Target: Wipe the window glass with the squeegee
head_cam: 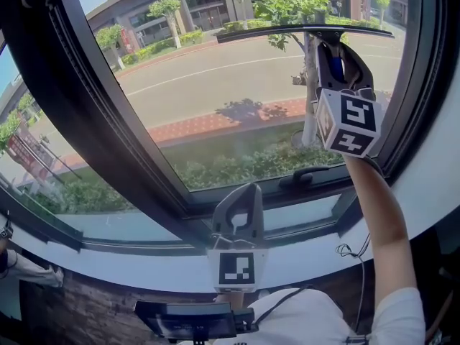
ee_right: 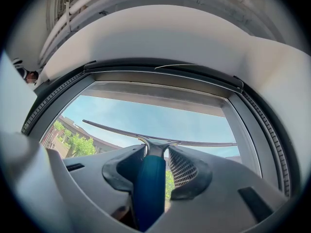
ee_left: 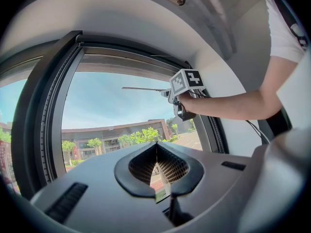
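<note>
- The glass (head_cam: 237, 85) is one big pane in a dark frame (head_cam: 108, 142). A sunlit road, trees and buildings show through it.
- The squeegee (head_cam: 302, 32) lies with its long thin blade level across the top of the glass, toward the right side. Whether the edge presses on the glass cannot be told.
- The right gripper (head_cam: 338, 60) is raised to the upper right of the glass. Its jaws are clamped on the squeegee's blue handle, just under the neck that carries the blade.
- The left gripper (head_cam: 241, 210) hangs below the glass at the lower frame. Its jaws are closed together with nothing between them.
- A dark latch (head_cam: 309, 172) sits on the frame just under the glass, at the right.
- Handling, as a judgement: the squeegee looks light, with a stiff handle and a thin, bendy blade edge. The handle is the place to hold, close to the neck, so that the blade stays flat and does not twist during a downward pull.
</note>
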The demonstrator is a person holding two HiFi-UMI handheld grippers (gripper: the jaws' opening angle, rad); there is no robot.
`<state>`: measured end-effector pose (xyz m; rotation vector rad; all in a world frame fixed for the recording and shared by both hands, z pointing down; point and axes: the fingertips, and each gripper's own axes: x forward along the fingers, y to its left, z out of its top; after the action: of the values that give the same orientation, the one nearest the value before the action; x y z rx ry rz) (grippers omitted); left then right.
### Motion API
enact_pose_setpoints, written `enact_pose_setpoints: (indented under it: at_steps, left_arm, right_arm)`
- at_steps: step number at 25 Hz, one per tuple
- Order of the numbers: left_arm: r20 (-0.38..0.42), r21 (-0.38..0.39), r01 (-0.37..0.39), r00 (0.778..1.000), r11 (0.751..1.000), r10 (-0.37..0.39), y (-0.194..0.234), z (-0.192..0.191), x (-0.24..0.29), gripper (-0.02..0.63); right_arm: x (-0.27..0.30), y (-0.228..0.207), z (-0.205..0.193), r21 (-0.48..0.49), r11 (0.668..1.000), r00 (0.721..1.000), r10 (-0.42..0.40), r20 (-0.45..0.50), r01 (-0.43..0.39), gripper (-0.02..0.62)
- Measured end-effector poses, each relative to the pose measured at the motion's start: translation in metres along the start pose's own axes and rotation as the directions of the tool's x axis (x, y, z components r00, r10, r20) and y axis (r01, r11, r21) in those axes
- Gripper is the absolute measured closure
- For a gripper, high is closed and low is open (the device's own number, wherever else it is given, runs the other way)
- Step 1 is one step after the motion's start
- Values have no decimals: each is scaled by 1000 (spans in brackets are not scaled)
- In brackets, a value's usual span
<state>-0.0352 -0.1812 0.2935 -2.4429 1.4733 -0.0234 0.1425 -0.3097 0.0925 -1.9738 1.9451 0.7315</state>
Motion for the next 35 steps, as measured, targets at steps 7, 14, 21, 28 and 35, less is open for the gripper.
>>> enact_pose_setpoints:
  at_steps: [7,14,21,28,35]
  left_arm:
    - [-12,9,5,1000,1000,-5,-1,-3,2,603]
    - [-17,6,7,1000,1000,-7,-2,-5,3,603]
    - [-28,2,10,1000,1000,-10,-4,-5,3,603]
    - [-27,3,10,1000,1000,-10,-4,-6,3,603]
    - [-22,6,12,1000,1000,-12,-6,-4,3,603]
  right_arm:
    - [-8,3,-15,0,1000,1000,-1,-12,1,445]
    - [-20,3,-36,-17,1000,999,-1,-39,0,445]
    - [-33,8,-54,-19,1000,997,5,-74,-6,445]
    - [-45,12,-75,-9,1000,994,6,-109,-7,445]
    - [-57,14,-92,-1,1000,990,4,-138,-4,445]
